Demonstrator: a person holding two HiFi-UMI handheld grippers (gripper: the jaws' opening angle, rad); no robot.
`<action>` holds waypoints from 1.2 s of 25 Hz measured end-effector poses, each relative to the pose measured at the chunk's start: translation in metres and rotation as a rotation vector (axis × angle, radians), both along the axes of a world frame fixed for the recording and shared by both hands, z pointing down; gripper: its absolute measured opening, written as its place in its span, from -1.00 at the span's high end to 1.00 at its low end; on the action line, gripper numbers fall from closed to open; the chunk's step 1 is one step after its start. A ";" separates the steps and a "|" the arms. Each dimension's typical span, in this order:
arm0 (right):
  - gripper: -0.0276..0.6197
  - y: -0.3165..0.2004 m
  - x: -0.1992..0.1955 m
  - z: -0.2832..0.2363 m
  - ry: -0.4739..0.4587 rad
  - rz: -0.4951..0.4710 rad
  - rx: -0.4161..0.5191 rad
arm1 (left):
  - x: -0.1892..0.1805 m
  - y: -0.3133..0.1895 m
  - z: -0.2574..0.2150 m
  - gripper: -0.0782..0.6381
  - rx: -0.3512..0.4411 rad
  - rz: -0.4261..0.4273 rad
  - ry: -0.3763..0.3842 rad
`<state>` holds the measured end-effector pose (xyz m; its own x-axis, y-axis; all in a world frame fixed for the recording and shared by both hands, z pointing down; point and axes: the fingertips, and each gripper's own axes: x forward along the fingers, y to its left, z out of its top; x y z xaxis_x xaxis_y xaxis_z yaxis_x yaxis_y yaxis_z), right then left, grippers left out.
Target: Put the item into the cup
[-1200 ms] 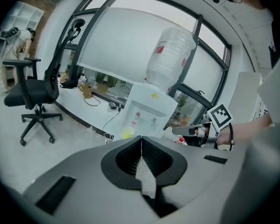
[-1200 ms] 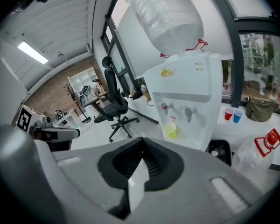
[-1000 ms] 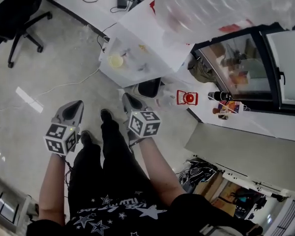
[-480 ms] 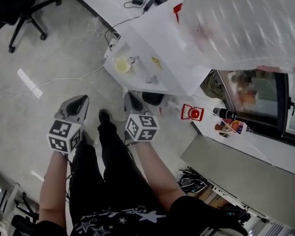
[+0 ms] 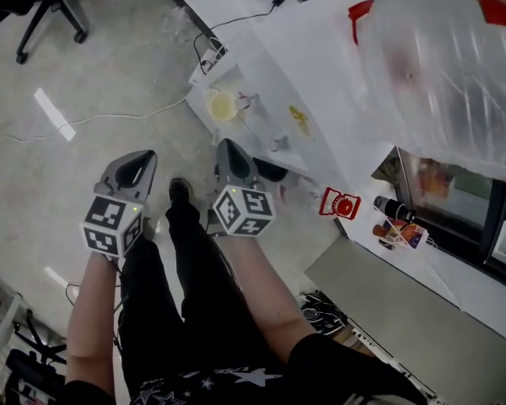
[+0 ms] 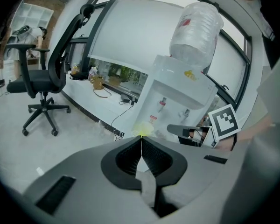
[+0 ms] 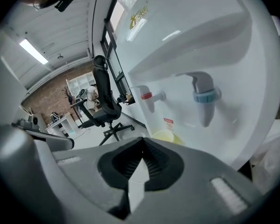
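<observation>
Yellow cup (image 5: 222, 105), one; closed tools (image 6: 141, 137) (image 7: 142, 139), two.

Cup (image 5: 223, 105): small, pale yellow, upright, mouth facing up. It sits on the drip ledge of the white water dispenser (image 5: 312, 49), below the taps and nearer the red tap (image 7: 149, 97) than the blue tap (image 7: 203, 97). Can't tell what's inside it.

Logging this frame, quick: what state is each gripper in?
Left gripper: jaws closed, nothing between them.
Right gripper: jaws closed, nothing between them.
</observation>
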<state>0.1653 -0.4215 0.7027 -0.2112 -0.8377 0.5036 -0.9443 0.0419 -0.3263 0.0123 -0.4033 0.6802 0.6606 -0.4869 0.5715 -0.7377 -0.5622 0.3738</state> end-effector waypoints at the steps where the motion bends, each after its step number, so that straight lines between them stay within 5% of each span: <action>1: 0.92 -0.004 0.001 0.001 0.000 0.002 0.012 | 0.000 -0.002 0.005 0.76 -0.003 -0.006 -0.004; 16: 0.92 -0.054 0.010 0.014 0.016 0.055 0.101 | 0.016 -0.040 0.030 0.76 -0.009 -0.050 0.013; 30: 0.91 -0.071 0.022 0.046 0.140 0.069 0.035 | 0.013 -0.041 0.047 0.76 -0.045 -0.047 0.014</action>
